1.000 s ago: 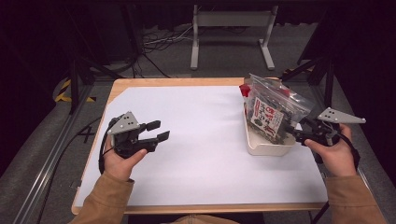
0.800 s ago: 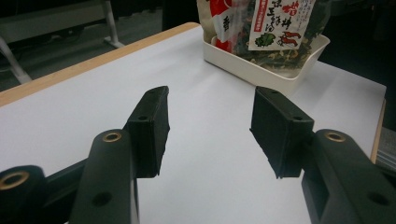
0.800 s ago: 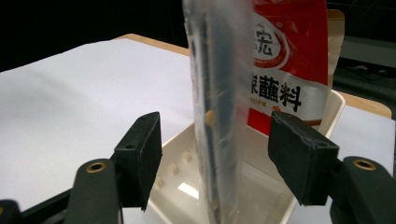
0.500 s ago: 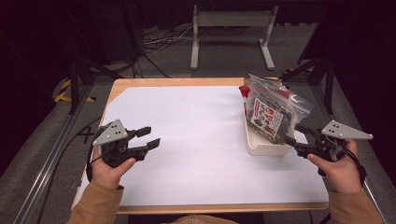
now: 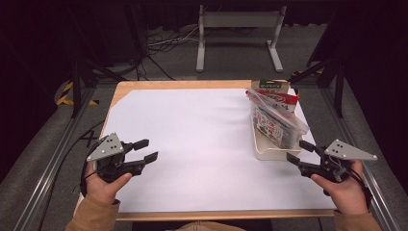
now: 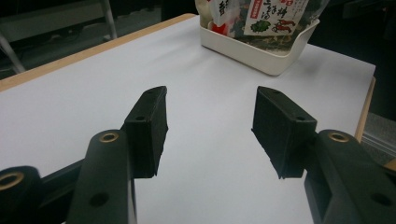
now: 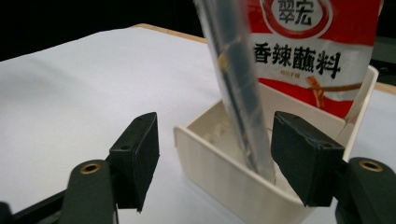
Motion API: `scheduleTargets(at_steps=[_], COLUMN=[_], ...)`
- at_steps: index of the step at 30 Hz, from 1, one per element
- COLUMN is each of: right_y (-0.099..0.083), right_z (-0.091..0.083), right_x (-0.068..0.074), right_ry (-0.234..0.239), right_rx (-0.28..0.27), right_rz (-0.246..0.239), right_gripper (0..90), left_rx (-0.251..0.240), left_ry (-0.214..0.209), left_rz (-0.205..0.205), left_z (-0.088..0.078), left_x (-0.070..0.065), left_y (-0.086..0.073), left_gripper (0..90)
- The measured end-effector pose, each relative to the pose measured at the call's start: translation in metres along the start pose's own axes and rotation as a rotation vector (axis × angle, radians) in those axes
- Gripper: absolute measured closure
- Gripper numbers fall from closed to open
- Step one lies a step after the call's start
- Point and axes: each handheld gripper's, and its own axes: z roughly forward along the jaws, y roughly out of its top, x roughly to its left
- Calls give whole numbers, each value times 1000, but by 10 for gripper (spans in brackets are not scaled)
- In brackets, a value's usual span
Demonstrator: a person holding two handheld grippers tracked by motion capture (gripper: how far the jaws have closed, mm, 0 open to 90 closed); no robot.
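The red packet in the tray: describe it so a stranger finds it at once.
On the table's white sheet, a cream tray sits at the right edge. Packets stand in it; the red packet is behind the clear bag, with a white band of black characters.

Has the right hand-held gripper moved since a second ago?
Yes. The right hand-held gripper has drawn back from the white tray toward the table's near edge, jaws just opening, nothing between them.

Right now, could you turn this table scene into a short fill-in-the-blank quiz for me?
1. The snack packets stand in a white ____.
2. The right gripper has its jaws ____ beside the bin.
3. The table is covered with a sheet coloured ____.

Missing words: bin; open; white
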Motion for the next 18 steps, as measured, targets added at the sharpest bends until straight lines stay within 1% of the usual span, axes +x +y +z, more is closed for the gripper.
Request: scheduleTargets(at_steps=[3,7,9,10,14,17,18], right_y=[-7,-13,-16,-17,-21,-23,-23], right_z=[-2,0,3,5,14,21,23], right_x=[4,10,12,13,16,18,20], right_ry=[7,43,67,74,108,134,148], right_rx=[8,14,19,20,33,43,44], right_rz=[-1,-10,-18,-22,-49,-71,-77], right_gripper=[335,339,340,340,338,334,331], left_rx=[-1,-1,1,1,-6,-1,1], left_ry=[1,-2,-5,-10,-22,-33,-35], left_rz=[-4,-3,2,-5,-7,2,-1], left_z=[-2,-3,-4,-4,-6,-5,-5], left_x=[-1,0,1,1,1,2,1], left_y=[-3,-9,-11,-13,-19,-23,-24], left_gripper=[455,453,453,452,448,441,439])
